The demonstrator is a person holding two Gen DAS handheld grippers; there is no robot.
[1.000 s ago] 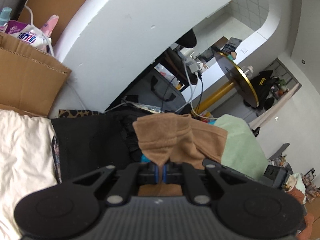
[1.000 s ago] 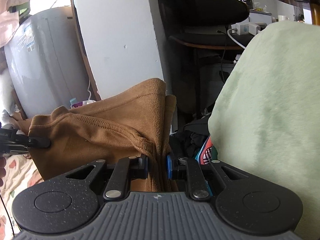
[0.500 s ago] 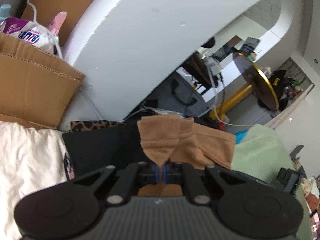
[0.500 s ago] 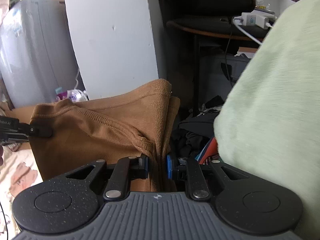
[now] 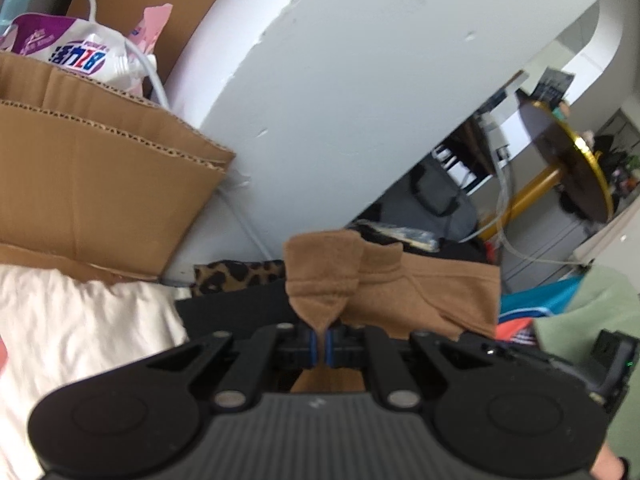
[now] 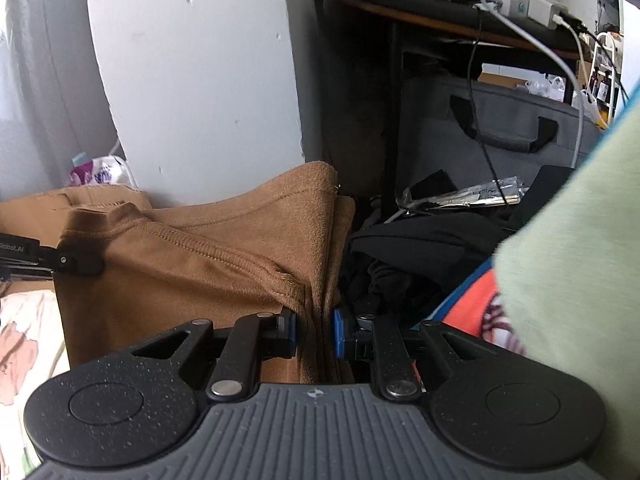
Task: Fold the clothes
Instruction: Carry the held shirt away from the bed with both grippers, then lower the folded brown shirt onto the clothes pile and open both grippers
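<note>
Hanging between both tools, brown shirt [image 6: 192, 264]: left gripper [image 5: 320, 346] pinched on one corner, right gripper [image 6: 314, 334] clamped on bunched fabric. Cardboard box [image 5: 92, 184] at 10 o'clock, white pillar [image 5: 360, 92] at 12, green blanket [image 6: 580, 272] at 3.

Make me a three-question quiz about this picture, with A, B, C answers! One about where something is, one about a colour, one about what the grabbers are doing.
1. Where is the cardboard box in the left wrist view?
A. Upper left
B. Bottom right
C. Between the jaws

2. What colour is the garment being held?
A. Blue
B. Brown
C. White

3. What is the right gripper doing?
A. Hanging open and empty
B. Pinching the mint green blanket
C. Clamped on bunched brown cloth

Answers: 1 A, the box fills that corner. 2 B, brown in both views. 3 C, folds sit squeezed between its blue pads; the left gripper pinches another corner.
</note>
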